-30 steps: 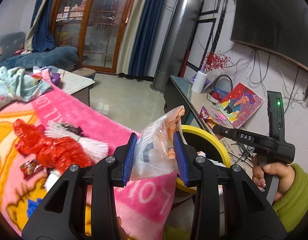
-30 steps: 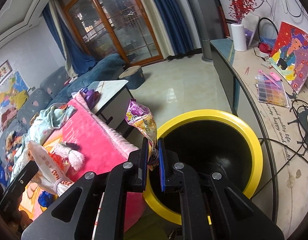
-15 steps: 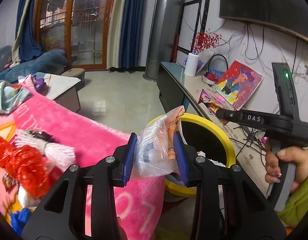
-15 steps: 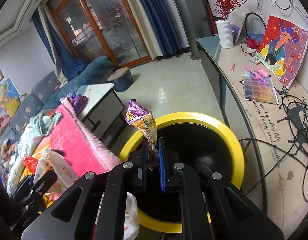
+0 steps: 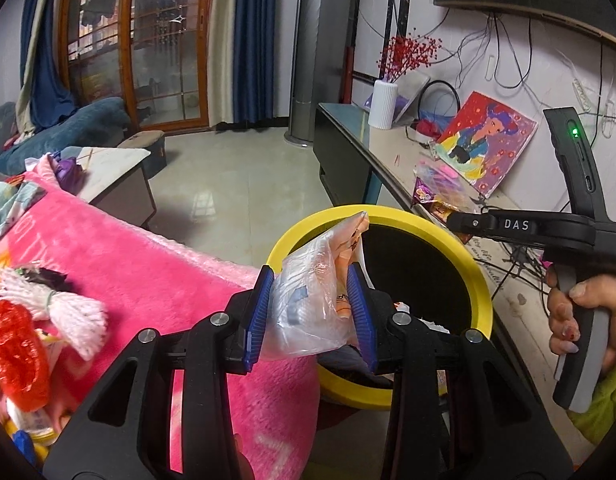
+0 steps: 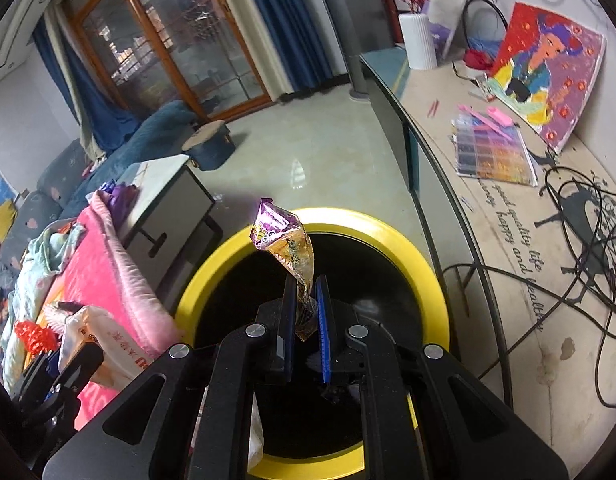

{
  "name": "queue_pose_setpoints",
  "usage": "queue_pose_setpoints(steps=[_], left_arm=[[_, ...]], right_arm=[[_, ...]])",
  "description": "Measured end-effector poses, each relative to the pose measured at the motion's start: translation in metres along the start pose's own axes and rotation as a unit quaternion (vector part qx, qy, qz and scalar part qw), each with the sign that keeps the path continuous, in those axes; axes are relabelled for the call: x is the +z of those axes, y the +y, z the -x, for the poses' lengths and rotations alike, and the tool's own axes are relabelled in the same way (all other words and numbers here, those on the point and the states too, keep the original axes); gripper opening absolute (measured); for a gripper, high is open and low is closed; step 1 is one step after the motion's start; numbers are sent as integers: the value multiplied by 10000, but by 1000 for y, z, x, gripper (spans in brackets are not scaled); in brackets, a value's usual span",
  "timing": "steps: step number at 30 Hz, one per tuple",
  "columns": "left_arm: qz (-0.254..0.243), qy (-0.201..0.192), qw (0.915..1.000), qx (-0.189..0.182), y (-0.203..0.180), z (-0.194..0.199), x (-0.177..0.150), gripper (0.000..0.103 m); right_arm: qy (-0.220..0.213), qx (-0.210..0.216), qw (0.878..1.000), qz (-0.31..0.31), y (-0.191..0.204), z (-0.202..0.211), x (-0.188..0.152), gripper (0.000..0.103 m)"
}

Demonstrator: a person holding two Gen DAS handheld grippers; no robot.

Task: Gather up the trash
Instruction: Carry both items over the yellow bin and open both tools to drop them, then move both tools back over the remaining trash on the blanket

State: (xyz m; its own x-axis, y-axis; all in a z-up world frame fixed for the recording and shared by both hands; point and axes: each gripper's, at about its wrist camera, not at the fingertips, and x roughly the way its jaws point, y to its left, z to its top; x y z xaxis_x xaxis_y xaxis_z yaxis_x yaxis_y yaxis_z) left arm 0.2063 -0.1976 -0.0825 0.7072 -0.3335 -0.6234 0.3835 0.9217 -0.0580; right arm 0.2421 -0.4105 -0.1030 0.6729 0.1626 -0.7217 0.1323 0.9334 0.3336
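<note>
My left gripper [image 5: 311,278] is shut on a crumpled clear plastic bag [image 5: 316,300] and holds it at the near left rim of the yellow-rimmed black bin [image 5: 482,284]. My right gripper [image 6: 306,290] is shut on a purple and orange snack wrapper [image 6: 285,240], held upright over the bin's mouth [image 6: 432,276]. The right gripper also shows in the left wrist view [image 5: 456,222], above the bin's far right rim. The left gripper with its bag shows low left in the right wrist view [image 6: 81,344]. Some trash lies inside the bin.
A pink blanket [image 5: 147,264] lies left of the bin with red plastic [image 5: 11,348] and a white tassel bundle [image 5: 63,304] on it. A long sideboard [image 6: 508,240] on the right carries cables, a painting [image 6: 548,64] and a white vase [image 6: 418,40].
Both grippers have moved right and forward towards the bin, each still holding its item. The right gripper now stands over the bin's mouth, and the left one has reached its rim.
</note>
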Motion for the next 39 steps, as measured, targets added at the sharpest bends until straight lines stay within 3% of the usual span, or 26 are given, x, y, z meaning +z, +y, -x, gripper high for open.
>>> queue_pose_setpoints(steps=[17, 19, 21, 24, 32, 39], left_arm=[[13, 333, 9993, -149, -11, -34, -5, 35], [69, 347, 9992, -209, -11, -36, -4, 39], [130, 308, 9991, -268, -10, -34, -3, 49], [214, 211, 9990, -329, -8, -28, -1, 64], [564, 91, 9975, -421, 2, -15, 2, 91], [568, 32, 9975, -414, 3, -3, 0, 92]], right_arm=[[460, 106, 9984, -301, -24, -23, -5, 12], [412, 77, 9985, -352, -26, -21, -4, 18], [385, 54, 9983, -441, -30, -19, -3, 36], [345, -49, 9981, -512, -36, -16, -1, 37], [197, -186, 9976, -631, -40, -8, 3, 52], [58, -234, 9979, -604, -35, 1, 5, 64]])
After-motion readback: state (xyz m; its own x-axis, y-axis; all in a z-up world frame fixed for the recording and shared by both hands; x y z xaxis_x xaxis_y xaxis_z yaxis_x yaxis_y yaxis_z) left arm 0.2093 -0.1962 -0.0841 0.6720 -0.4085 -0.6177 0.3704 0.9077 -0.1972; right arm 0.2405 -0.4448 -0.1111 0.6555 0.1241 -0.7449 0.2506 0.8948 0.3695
